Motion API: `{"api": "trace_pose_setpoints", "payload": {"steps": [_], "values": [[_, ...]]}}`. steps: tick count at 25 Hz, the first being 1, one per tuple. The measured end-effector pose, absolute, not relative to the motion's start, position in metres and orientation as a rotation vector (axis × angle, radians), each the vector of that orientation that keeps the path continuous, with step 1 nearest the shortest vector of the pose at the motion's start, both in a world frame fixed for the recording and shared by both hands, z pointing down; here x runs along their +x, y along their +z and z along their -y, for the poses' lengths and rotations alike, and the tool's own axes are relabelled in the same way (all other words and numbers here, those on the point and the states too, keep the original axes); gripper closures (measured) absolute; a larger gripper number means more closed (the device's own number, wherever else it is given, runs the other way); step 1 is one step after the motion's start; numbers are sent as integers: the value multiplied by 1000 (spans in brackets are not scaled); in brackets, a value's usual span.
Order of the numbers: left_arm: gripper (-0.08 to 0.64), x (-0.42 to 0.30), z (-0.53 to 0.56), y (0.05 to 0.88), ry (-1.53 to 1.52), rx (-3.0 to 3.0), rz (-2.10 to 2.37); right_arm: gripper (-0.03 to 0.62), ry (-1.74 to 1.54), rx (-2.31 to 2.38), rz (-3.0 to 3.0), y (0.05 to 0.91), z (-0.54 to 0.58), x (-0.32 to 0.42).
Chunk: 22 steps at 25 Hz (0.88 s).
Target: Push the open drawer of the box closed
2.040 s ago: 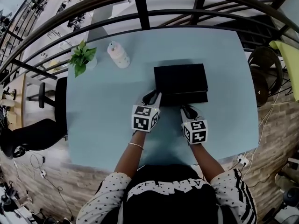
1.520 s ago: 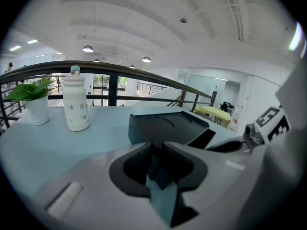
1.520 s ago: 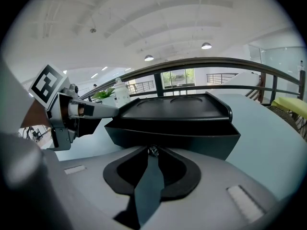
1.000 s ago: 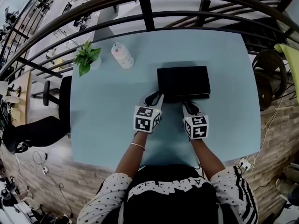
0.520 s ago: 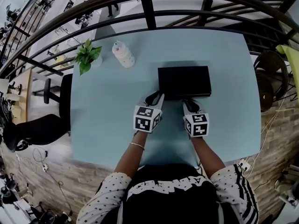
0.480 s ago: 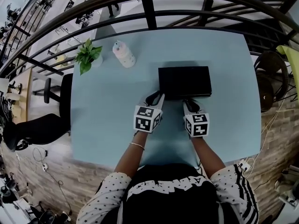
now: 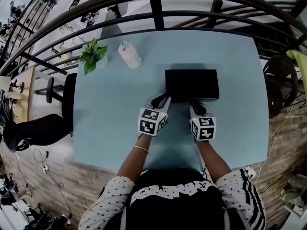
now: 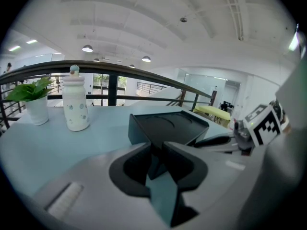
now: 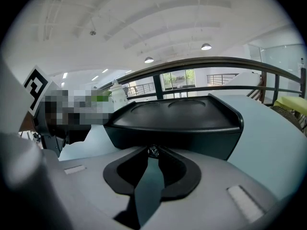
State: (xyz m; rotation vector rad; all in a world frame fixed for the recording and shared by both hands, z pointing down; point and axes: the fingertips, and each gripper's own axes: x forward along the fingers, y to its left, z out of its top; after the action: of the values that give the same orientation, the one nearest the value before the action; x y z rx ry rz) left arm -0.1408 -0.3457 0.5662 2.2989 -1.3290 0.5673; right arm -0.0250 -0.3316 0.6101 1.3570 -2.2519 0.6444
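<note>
**Item: box (image 7: 192,83), with drawer.** Sat on the worktop (image 7: 110,114), about midway between its near and far edges and a little toward the right edge.

**Progress.** The drawer (image 9: 192,138) looked home or very nearly so. From above the box read as one plain rectangle, with no tray standing out toward the near edge. From the right gripper view the front was one unbroken dark face under the lid's rim. By that reading little or nothing was left beyond a last seating press and drawing both tongs away. Whether any sliver of gap remained could not be told.

**Tongs.**
- Left tongs (image 8: 153,150): clenched to a narrow slit and gripping nothing, tips at the box's near left corner.
- Right tongs (image 9: 152,151): clenched tip to tip and set against the front face. A small shiny speck sat at the tips; it could not be told whether it belonged to the drawer.

**Materials and shapes.**
- Box: matt black, hard-looking and probably plastic. Low and rectangular with rounded corners; the lid had a raised rim and shallow circular recesses.
- Worktop: smooth, pale blue, slightly glossy.
- Tongs: grey moulded bodies with black curved jaws.

**Also present, near the far left corner.**
- A white bottle (image 7: 129,55), cylindrical with a domed cap.
- A small leafy plant (image 7: 92,55) in a pale pot.
</note>
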Motion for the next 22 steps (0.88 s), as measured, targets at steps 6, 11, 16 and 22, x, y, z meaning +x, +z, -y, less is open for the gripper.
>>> {"api": "trace_pose_setpoints", "payload": {"steps": [6, 11, 16, 22], "values": [[560, -140, 345, 567, 574, 2296, 1340, 518, 640, 1358, 2253, 610, 332, -24], [560, -138, 344, 564, 576, 2295, 1344, 518, 642, 1358, 2257, 608, 330, -23], [560, -141, 344, 564, 547, 2307, 1347, 508, 620, 1339, 2286, 603, 328, -28], [560, -141, 342, 562, 512, 2324, 1349, 508, 572, 1359, 2331, 584, 325, -22]]}}
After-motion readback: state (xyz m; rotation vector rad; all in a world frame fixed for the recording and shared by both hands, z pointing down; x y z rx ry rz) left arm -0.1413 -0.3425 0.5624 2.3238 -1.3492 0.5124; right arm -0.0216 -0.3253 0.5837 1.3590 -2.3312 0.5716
